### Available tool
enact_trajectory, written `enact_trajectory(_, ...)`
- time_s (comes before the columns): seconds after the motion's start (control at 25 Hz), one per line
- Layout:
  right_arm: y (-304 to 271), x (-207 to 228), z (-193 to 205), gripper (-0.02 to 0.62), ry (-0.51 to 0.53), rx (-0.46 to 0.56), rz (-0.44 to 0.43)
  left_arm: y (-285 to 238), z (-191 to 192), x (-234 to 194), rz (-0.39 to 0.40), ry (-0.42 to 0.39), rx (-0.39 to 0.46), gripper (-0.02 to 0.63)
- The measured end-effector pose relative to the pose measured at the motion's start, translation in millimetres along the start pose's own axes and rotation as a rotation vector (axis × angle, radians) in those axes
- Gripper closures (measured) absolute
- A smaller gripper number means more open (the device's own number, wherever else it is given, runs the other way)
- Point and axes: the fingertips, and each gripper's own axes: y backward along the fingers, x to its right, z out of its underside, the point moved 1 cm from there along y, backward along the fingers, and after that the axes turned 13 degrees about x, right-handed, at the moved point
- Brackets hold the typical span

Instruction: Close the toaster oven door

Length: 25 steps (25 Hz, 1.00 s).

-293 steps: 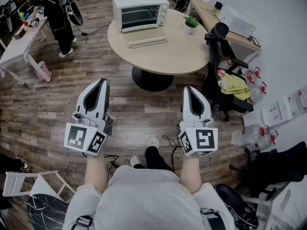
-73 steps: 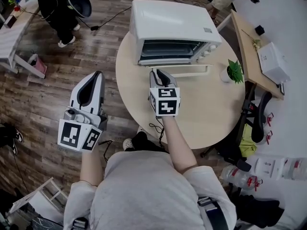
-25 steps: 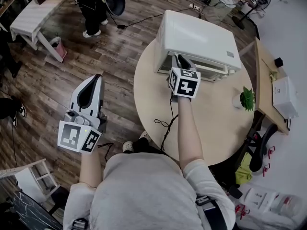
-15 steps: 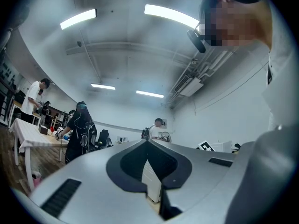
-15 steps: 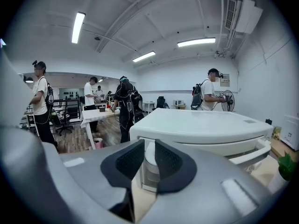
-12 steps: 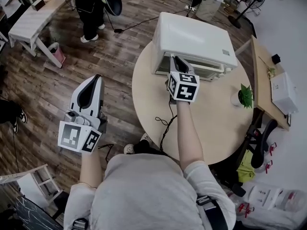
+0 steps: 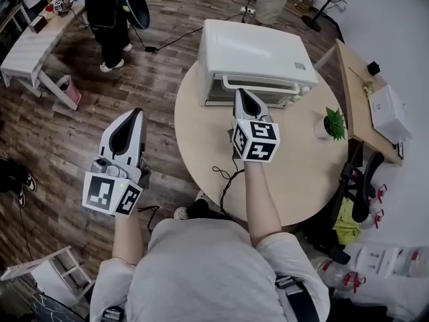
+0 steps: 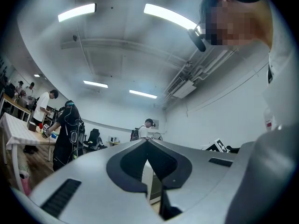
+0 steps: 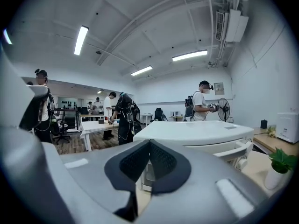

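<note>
Right tongs [image 7: 239, 93] (closed, empty) hover by the toaster oven [image 7: 255, 45]; left tongs [image 7: 134, 113] closed.

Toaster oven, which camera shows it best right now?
The head view: the whole toaster oven shows from above on the round table. The right gripper view shows its top and door handle side-on, its lower part hidden. The left gripper view gives only a pale sliver, likely it, below the jaws.

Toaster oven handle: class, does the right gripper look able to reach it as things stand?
Probably yes. The right gripper, fingers shut and empty, points at the toaster oven just short of its handle, with nothing between them.
</note>
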Motion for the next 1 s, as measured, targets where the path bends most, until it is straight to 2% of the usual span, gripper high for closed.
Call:
enact_trajectory(0.64,72.1,3.7,-48.3,0.584,0.014,0.137,0.043,-17.5,1.2,29.2,0.095,0.029,0.019,0.598)
enact_trajectory(1.0,109.0,4.0,-79.1,0.584,0.057,0.201,0.076,-18.4,-4.2,43.5,0.136,0.038,0.028,0.598)
